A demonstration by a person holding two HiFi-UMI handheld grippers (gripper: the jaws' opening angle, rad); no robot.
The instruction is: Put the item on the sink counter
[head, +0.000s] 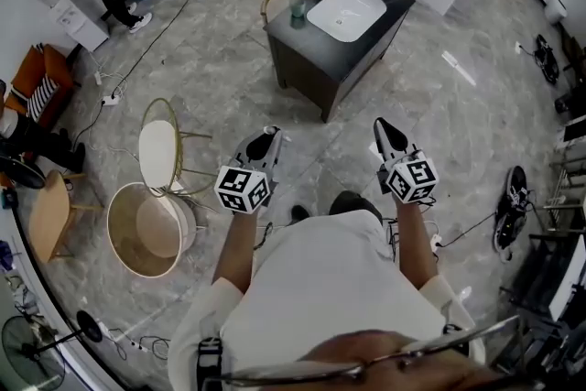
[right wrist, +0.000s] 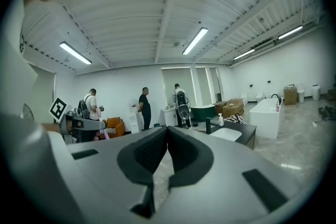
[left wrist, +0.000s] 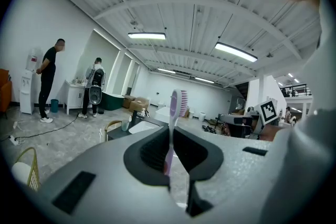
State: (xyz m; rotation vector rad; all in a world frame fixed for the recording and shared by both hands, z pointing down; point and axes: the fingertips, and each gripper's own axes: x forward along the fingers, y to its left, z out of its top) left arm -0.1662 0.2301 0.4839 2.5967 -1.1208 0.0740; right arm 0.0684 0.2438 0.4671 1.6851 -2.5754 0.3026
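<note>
Though unseen in the head view, purple toothbrush (left wrist: 175,118) upright in the left gripper view, handle pinched between jaws of the left gripper (left wrist: 171,136). Clenched on nothing: right gripper (right wrist: 167,134). At twelve o'clock, well apart, dark sink counter (head: 302,59) carrying white basin (head: 346,12) and cup (head: 298,11). Between, marble floor (head: 229,87). At eight o'clock, gold-framed chair (head: 157,151) and round tub chair (head: 146,229).

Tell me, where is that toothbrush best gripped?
By its slim handle, from the sides, probably much as now: the left gripper is shut on the toothbrush low on the handle, bristled head upright and clear above the jaws.
</note>
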